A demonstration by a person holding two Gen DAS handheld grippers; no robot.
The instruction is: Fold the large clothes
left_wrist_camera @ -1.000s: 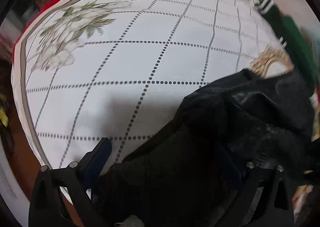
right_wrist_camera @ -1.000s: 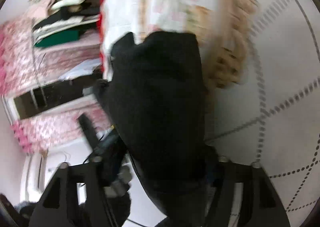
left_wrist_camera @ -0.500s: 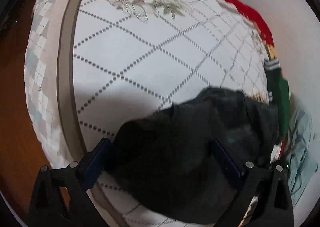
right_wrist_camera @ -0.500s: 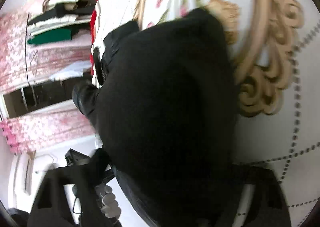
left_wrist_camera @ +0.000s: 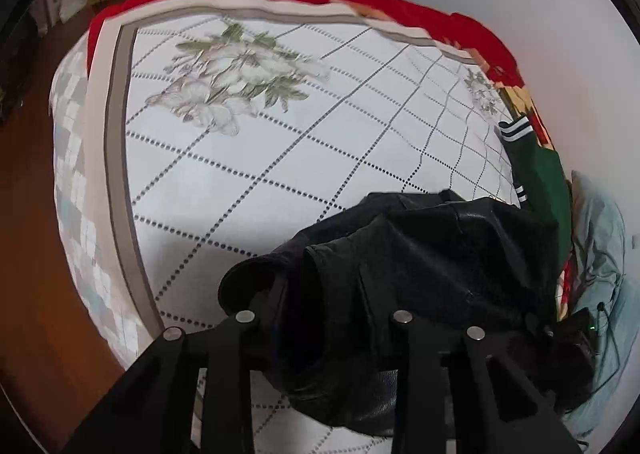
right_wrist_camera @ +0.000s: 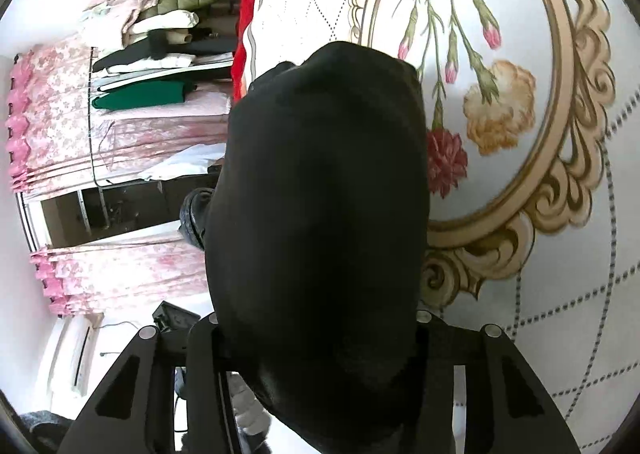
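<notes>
Left wrist view: one black garment (left_wrist_camera: 420, 262) lying bunched on the bed (left_wrist_camera: 248, 158).
Both hand-held grippers, left (left_wrist_camera: 324, 318) and right (right_wrist_camera: 316, 326), are clamping it (near the bed's edge).

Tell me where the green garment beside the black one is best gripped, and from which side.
Probably the striped cuff of the green garment: it is the one free, firm edge, lying on the quilt. Come from the quilt side, low along the surface; the black garment covers its near end.

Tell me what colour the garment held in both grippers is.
Black all over, with a slight leathery sheen; the garment shows best in the left wrist view.
</notes>
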